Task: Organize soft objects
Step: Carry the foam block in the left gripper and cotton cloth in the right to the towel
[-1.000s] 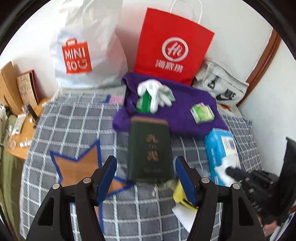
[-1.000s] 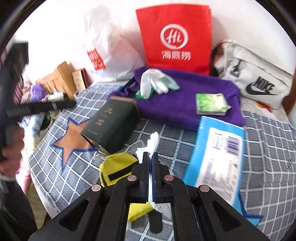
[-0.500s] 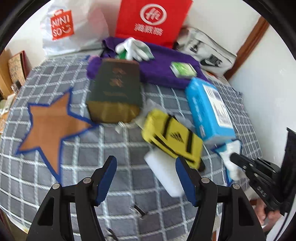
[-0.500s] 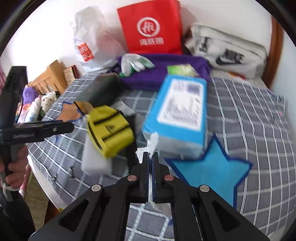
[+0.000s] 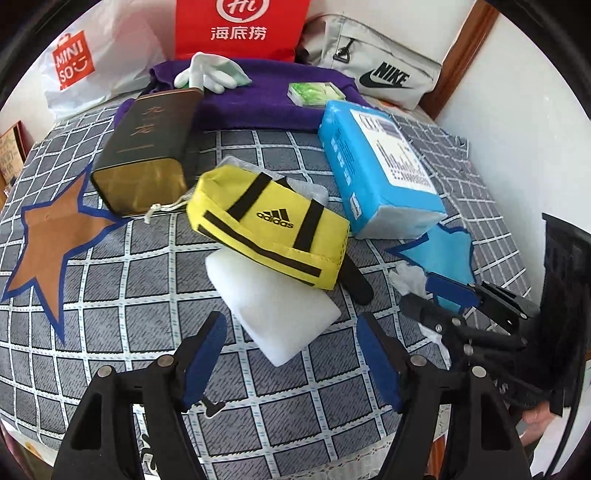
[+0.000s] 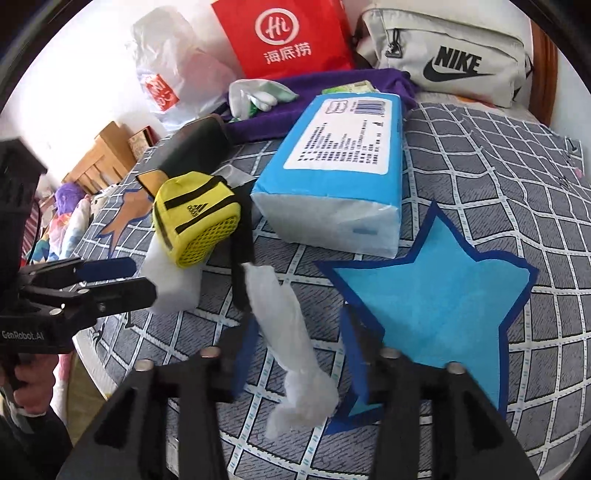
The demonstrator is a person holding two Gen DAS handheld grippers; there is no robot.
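Note:
A white tissue lies loose between my right gripper's open fingers, beside the blue star patch; it also shows in the left wrist view. My left gripper is open and empty, just in front of a white foam block. A yellow Adidas pouch rests partly on the block. A blue tissue pack lies to its right. A white glove and a green packet lie on a purple towel.
A dark tin box lies left of the pouch, by an orange star patch. A red paper bag, a white Miniso bag and a Nike bag stand along the back wall. The bed edge is close below both grippers.
My right gripper has opened and let go of the tissue, which now lies by the blue star. Both grippers pulled back toward the near bed edge. My left gripper now faces the foam block.

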